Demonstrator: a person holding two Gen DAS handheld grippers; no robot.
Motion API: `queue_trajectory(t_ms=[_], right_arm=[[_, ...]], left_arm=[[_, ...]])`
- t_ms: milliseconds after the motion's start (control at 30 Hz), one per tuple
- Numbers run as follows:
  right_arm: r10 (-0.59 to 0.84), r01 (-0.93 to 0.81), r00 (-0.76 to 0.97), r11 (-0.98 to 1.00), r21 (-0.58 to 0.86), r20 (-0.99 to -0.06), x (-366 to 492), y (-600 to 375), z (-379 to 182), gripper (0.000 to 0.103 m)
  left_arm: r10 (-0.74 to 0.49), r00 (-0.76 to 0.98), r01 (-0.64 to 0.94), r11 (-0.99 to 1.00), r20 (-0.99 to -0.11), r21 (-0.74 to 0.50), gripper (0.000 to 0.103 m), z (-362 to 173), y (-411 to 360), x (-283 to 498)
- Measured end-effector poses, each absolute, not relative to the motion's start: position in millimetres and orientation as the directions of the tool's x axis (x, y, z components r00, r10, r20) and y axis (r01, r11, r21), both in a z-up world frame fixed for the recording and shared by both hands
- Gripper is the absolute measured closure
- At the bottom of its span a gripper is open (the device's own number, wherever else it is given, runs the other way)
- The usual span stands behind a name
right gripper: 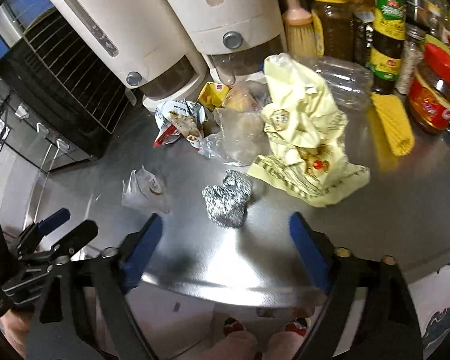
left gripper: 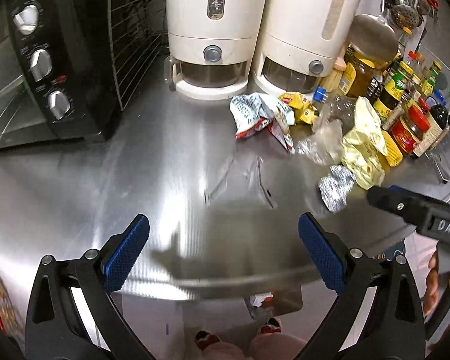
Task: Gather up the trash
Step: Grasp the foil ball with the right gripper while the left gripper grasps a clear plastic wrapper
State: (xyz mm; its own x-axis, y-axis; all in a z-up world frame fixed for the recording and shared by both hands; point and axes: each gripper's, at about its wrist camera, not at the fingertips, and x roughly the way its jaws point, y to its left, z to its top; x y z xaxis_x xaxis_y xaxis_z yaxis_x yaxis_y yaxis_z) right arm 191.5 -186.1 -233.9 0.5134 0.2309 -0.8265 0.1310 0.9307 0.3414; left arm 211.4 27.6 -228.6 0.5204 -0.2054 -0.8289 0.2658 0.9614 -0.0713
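Trash lies on the steel counter (left gripper: 135, 180). A crumpled foil ball (right gripper: 227, 199) (left gripper: 336, 187) sits just ahead of my right gripper (right gripper: 226, 237), which is open and empty. Behind the ball lie a pale yellow wrapper (right gripper: 303, 138) (left gripper: 364, 147), clear plastic bags (right gripper: 240, 132), a white and red snack packet (right gripper: 177, 120) (left gripper: 255, 114), a small yellow packet (right gripper: 213, 93) (left gripper: 300, 105) and a crushed clear bottle (right gripper: 342, 75). A small clear wrapper (right gripper: 144, 186) lies to the left. My left gripper (left gripper: 223, 240) is open and empty over bare counter, left of the trash.
A black toaster oven (left gripper: 54, 60) stands at the left. Two white dispensers (left gripper: 213, 30) stand at the back. Jars and sauce bottles (left gripper: 405, 111) crowd the right side. The counter's front edge (left gripper: 225, 285) is just below both grippers.
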Motion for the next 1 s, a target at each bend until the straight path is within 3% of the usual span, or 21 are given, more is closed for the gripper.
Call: queue_trajectory(t_ms=[67,100,533,667,767,1000], right_arm=[[0.242,0.130,0.502,0.928,0.349,-0.830,199,-184,-238,0.037],[0.244,0.131,0.494,0.928,0.349,-0.834,205,-183,-242,0.039],[0.255,0.147,0.445,0.925,0.351,-0.858,232,-182,-266,0.043],[0.263,0.138,0.428,0.927,0.350,-0.865,235,-180,-271,0.057],[0.267,0.131,0.415,0.929,0.347,-0.870,238,-177,-276,0.062],[0.260,0.113,0.416,0.936,0.333,-0.871,238,-173,-282,0.065]], left_arm=[[-0.216,0.517,0.277,0.958,-0.828,-0.077,0.016,-232,26,224],[-0.218,0.514,0.280,0.957,-0.829,-0.078,0.019,-234,24,228],[-0.224,0.422,0.320,0.943,-0.878,-0.087,0.026,-277,7,273],[-0.241,0.403,0.335,0.936,-0.883,-0.103,0.033,-282,5,276],[-0.241,0.397,0.347,0.933,-0.886,-0.098,0.044,-284,1,277],[-0.261,0.386,0.354,0.927,-0.885,-0.119,0.060,-284,-4,273]])
